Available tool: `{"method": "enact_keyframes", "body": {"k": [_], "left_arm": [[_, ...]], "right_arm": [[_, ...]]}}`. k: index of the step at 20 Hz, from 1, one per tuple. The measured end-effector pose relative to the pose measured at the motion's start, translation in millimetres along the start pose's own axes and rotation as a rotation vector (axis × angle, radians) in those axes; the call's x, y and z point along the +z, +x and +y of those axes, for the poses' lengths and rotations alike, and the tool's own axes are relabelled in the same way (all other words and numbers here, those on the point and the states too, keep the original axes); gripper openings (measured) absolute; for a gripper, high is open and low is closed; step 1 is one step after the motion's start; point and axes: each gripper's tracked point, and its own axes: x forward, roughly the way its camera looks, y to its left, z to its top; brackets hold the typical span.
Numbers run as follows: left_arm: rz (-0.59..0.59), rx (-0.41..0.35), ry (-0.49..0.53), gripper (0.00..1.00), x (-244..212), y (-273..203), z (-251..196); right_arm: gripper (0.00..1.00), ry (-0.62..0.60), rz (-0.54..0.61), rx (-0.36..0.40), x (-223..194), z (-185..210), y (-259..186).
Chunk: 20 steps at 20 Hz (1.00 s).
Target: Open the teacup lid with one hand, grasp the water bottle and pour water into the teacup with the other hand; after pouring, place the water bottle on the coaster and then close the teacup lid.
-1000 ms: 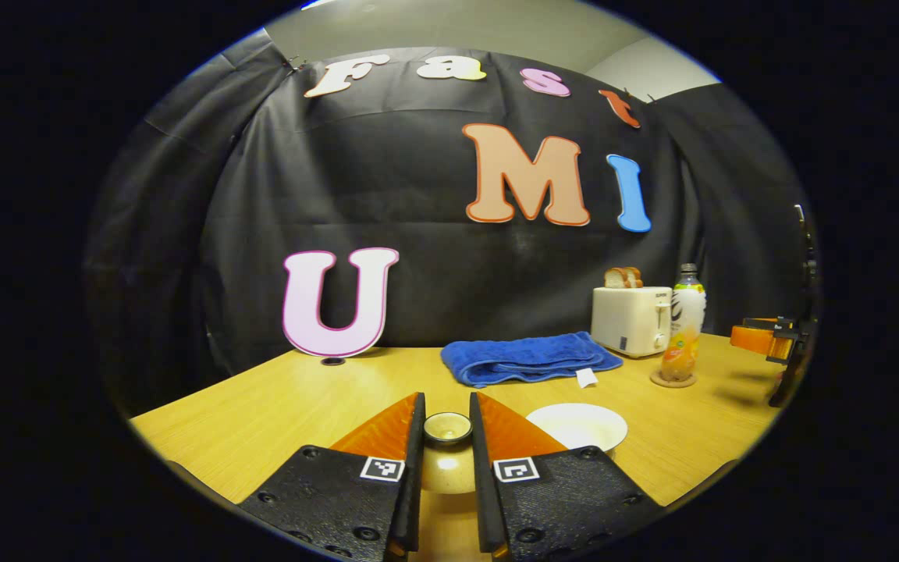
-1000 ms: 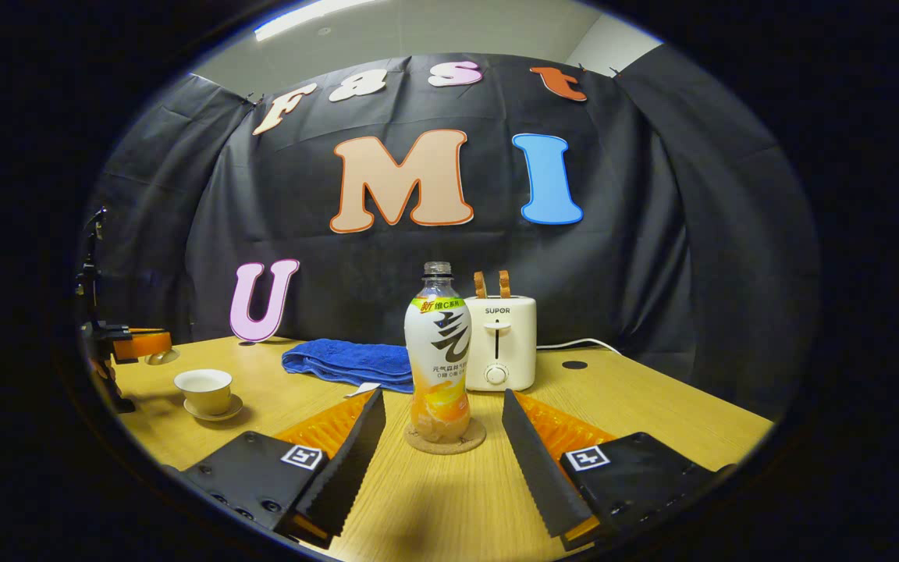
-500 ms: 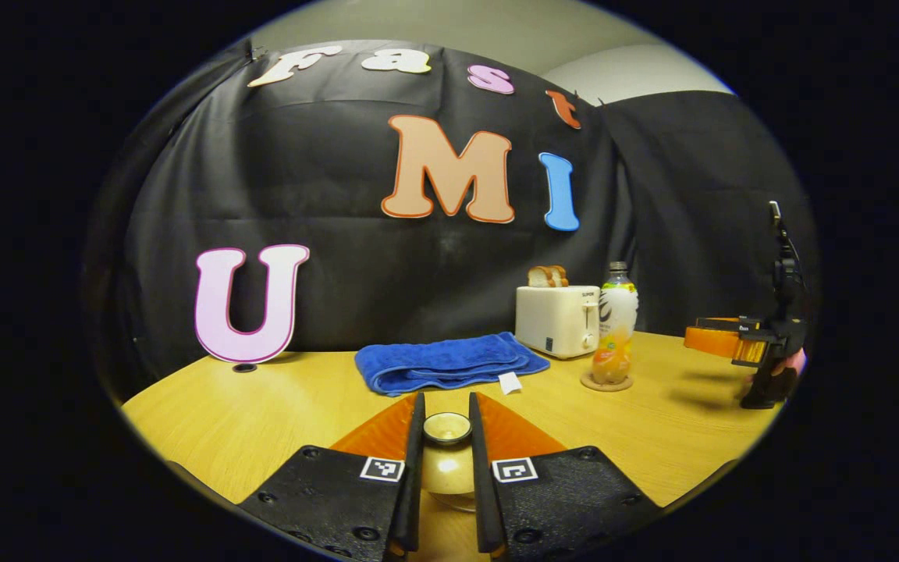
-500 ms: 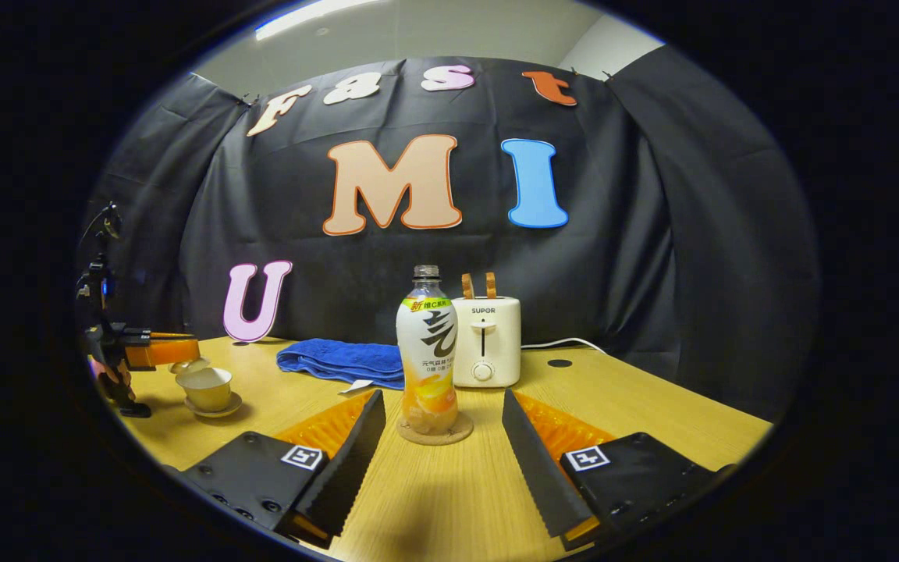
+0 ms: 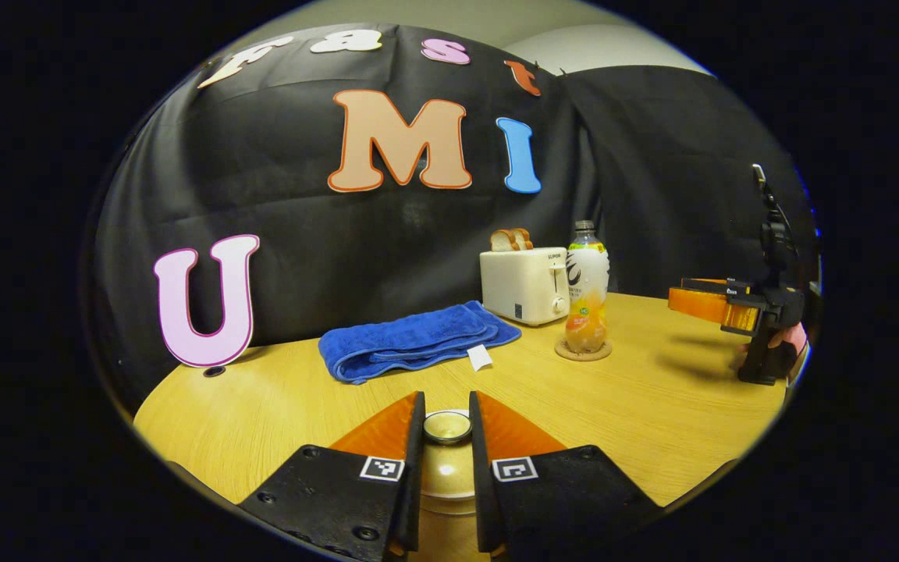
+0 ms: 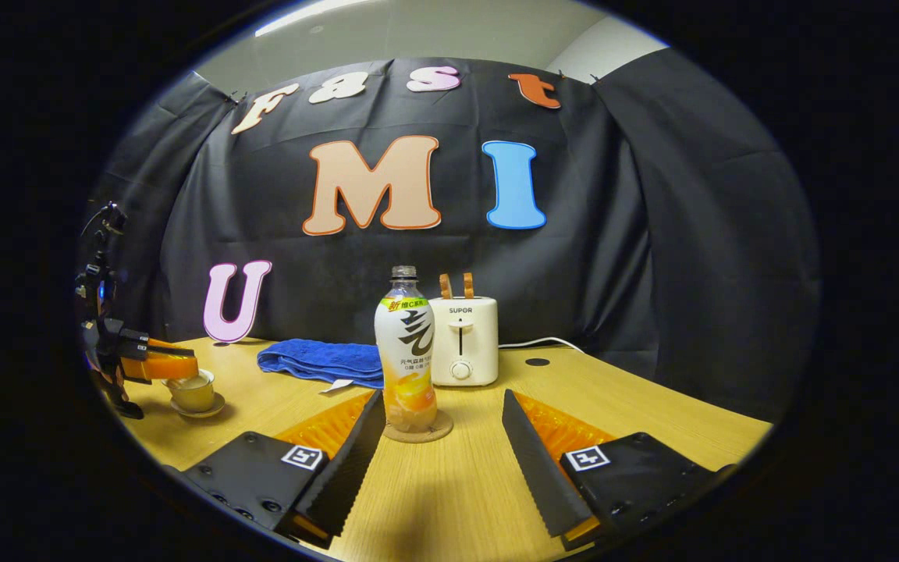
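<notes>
Here the left gripper (image 5: 447,437) pinches the lid (image 5: 447,428) by its knob, over the teacup (image 6: 193,394), which sits left of the bottle (image 6: 406,355); the lid looks light, brittle, slick; the right gripper (image 6: 442,445), fingers apart, waits before the bottle on its coaster (image 6: 418,430).

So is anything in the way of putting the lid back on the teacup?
Nothing visible blocks it. The left gripper holds the lid by its knob, right over the teacup. The water bottle already stands on its coaster, well away from the cup.
</notes>
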Motion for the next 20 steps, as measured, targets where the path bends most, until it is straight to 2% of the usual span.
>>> {"method": "enact_keyframes", "body": {"k": [2,4,7,8,9,10,11,12,14,15,20], "left_arm": [[-0.001,0.004,-0.001,0.27,0,-1,1],[0.002,0.006,0.0,0.27,0,0,1],[0.017,0.017,0.005,0.33,-2,0,2],[0.036,0.017,0.017,0.52,-5,3,0],[0.05,0.02,0.028,0.61,-8,2,0],[0.05,0.025,0.036,0.79,-7,3,0],[0.047,0.026,0.041,0.81,-7,2,0],[0.038,0.029,0.045,0.88,-5,2,0],[0.025,0.035,0.058,0.97,-2,0,-1],[0.02,0.04,0.069,0.97,-2,0,-1],[-0.021,0.068,0.088,0.97,4,-5,2]], "right_arm": [[0.92,0.0,0.0,-0.001,0,1,0],[0.96,0.0,0.0,-0.001,-1,1,0],[0.92,0.0,-0.001,-0.002,-1,1,1],[0.99,0.0,-0.001,-0.002,-1,1,1],[0.95,0.0,-0.001,-0.002,-1,1,1],[0.92,0.0,-0.001,-0.002,-1,1,1],[0.95,0.0,-0.001,-0.002,-1,2,0],[0.92,0.0,-0.001,-0.002,-1,2,1],[0.92,0.0,-0.002,-0.002,-1,1,1],[0.95,0.0,-0.002,-0.002,-1,2,1],[0.92,0.0,-0.002,-0.003,-1,2,0]]}}
